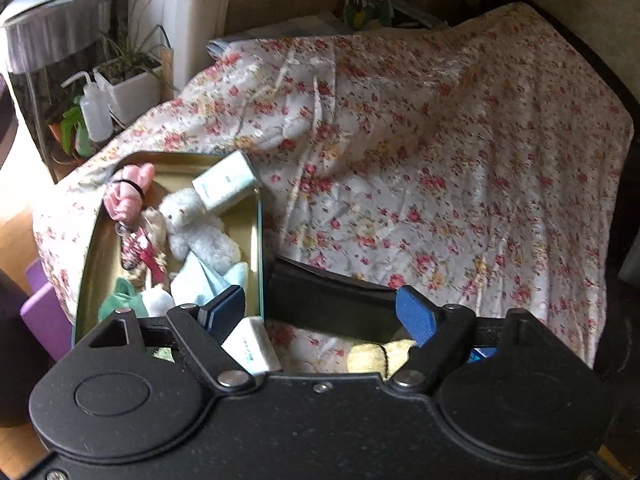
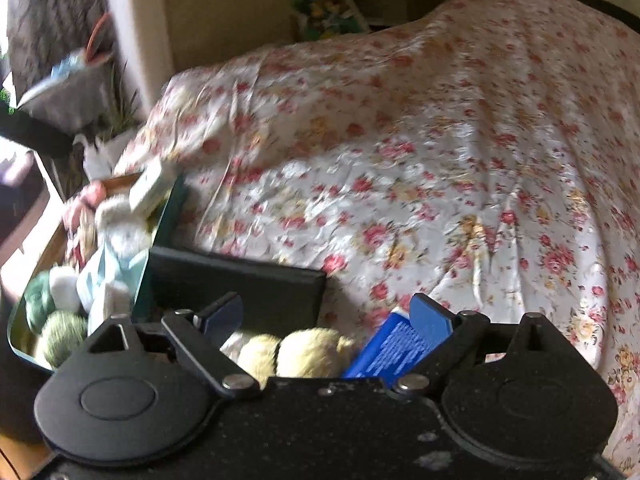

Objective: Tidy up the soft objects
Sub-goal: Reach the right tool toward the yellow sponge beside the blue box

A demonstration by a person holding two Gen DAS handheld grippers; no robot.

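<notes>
One white teddy bear (image 1: 199, 227) lies in the tin (image 1: 93, 256). Two pale tissue packs (image 1: 225, 185) show. One black case (image 1: 328, 300) and one yellow plush (image 2: 296, 350) lie outside.

A tin (image 1: 256, 240) sits on the bedspread (image 1: 440, 160) at its left edge, with a plush bear (image 1: 196, 228), a small box (image 1: 226, 186) and a folded cloth (image 1: 200, 280) inside. Just right of the tin lies a flat case (image 1: 328, 300), with a plush toy (image 2: 300, 352) before it. Behind the tin, off the bed, stand a planter (image 1: 132, 88) and a squeeze bottle (image 1: 94, 114).
</notes>
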